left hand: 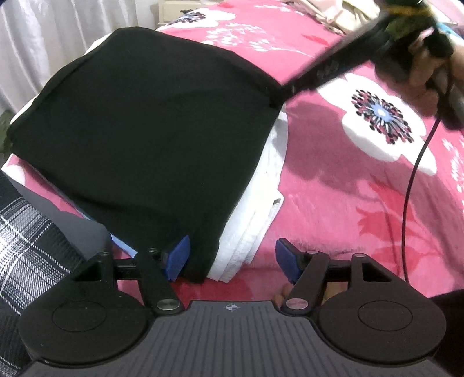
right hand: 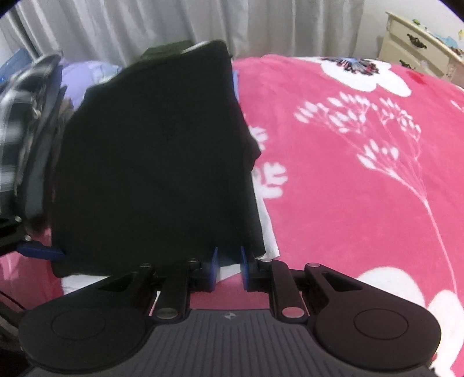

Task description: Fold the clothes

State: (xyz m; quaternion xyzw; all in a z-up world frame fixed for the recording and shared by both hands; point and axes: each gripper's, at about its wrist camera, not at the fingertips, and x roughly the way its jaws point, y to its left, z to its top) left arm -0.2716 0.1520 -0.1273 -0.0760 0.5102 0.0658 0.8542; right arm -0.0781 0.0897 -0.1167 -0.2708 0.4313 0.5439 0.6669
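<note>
A folded black garment (left hand: pixel 150 130) lies on top of a folded white cloth (left hand: pixel 261 197) on the pink flowered bedspread (left hand: pixel 333 203). My left gripper (left hand: pixel 232 259) is open and straddles the garment's near corner: the left pad (left hand: pixel 179 258) touches its edge, while the right pad hangs over the bedspread. My right gripper (left hand: pixel 285 92), blurred and held by a hand, is at the far right corner. In the right wrist view my right gripper (right hand: pixel 229 266) is shut on the edge of the black garment (right hand: pixel 150 162). The left gripper's blue fingertip (right hand: pixel 43 251) shows at that garment's left corner.
Plaid fabric (left hand: pixel 26 237) and grey cloth fill the lower left. A blue cloth (left hand: pixel 121 245) peeks from under the stack. Beige clothes (left hand: pixel 333 14) lie at the far end of the bed. A cable (left hand: pixel 411 188) hangs on the right. A cream dresser (right hand: pixel 420 49) and white curtains (right hand: pixel 174 26) stand behind.
</note>
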